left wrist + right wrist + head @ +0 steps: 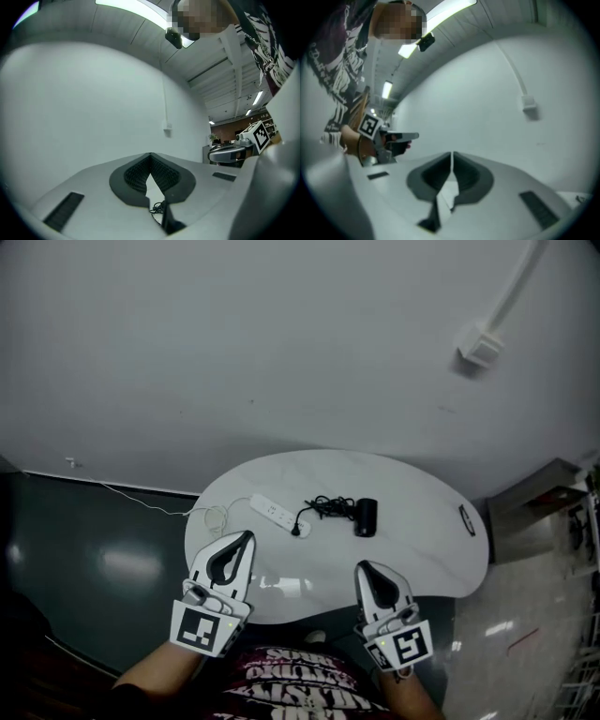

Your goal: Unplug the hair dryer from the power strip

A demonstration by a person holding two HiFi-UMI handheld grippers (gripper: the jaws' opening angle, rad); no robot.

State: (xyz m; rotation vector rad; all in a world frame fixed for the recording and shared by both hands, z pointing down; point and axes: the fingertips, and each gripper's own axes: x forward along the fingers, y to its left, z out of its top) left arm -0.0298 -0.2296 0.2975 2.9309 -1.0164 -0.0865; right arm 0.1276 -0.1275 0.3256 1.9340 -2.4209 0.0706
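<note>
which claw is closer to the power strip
The left claw, just below the white power strip; the right claw sits further off, below the black hair dryer.

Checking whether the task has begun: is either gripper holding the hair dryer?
No: the hair dryer lies on the white table, apart from both the left gripper and the right gripper.

Office-like room; ceiling strip lights (136,10), wall conduit (513,292)

In my head view the plug (298,530) at the power strip (273,512) is too small to judge (seated or not, I cannot tell); my right gripper view is blurred throughout.
</note>
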